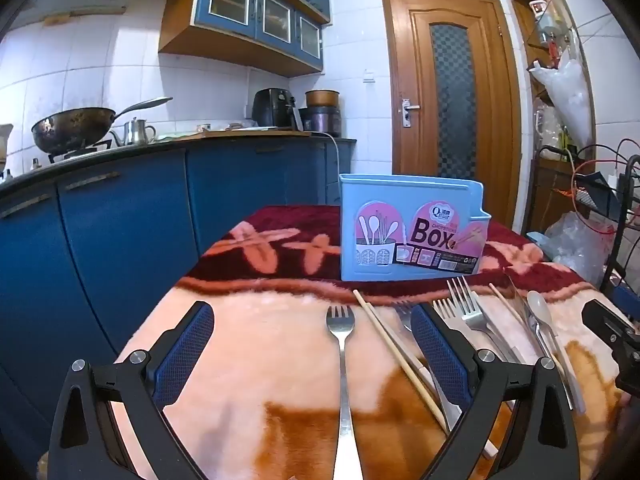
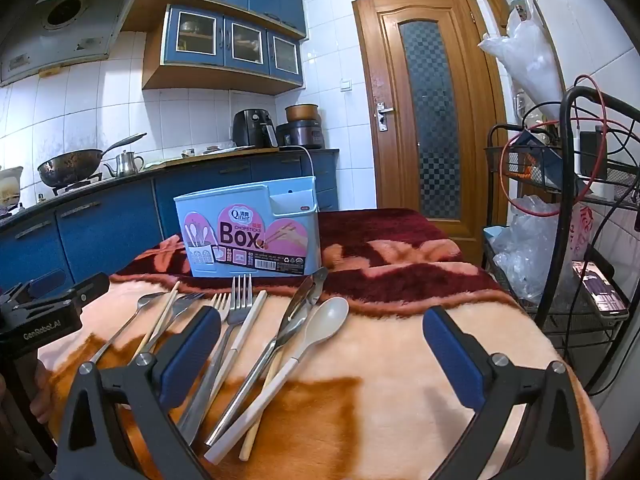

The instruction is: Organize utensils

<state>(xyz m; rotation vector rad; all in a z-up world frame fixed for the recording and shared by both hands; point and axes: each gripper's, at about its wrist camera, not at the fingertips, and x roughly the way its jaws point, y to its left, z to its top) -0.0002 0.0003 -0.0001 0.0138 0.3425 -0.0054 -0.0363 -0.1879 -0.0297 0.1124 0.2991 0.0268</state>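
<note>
A light blue chopsticks box (image 1: 412, 228) stands upright at the far side of the blanket-covered table; it also shows in the right wrist view (image 2: 250, 232). My left gripper (image 1: 312, 316) is open and empty, with a steel fork (image 1: 342, 344) lying between its fingers and a wooden chopstick (image 1: 394, 348) beside it. My right gripper (image 2: 320, 320) is open and empty above a pile of utensils: forks (image 2: 240, 304), a white spoon (image 2: 320, 324), steel tongs (image 2: 300, 308) and chopsticks (image 2: 248, 324). The same pile lies right of my left gripper (image 1: 500, 320).
The table wears a fleecy peach, orange and dark red blanket (image 2: 400, 360). A blue kitchen counter (image 1: 120, 208) runs along the left. A wire rack with cables and plastic bags (image 2: 560, 240) stands right of the table. A wooden door (image 2: 432, 100) is behind.
</note>
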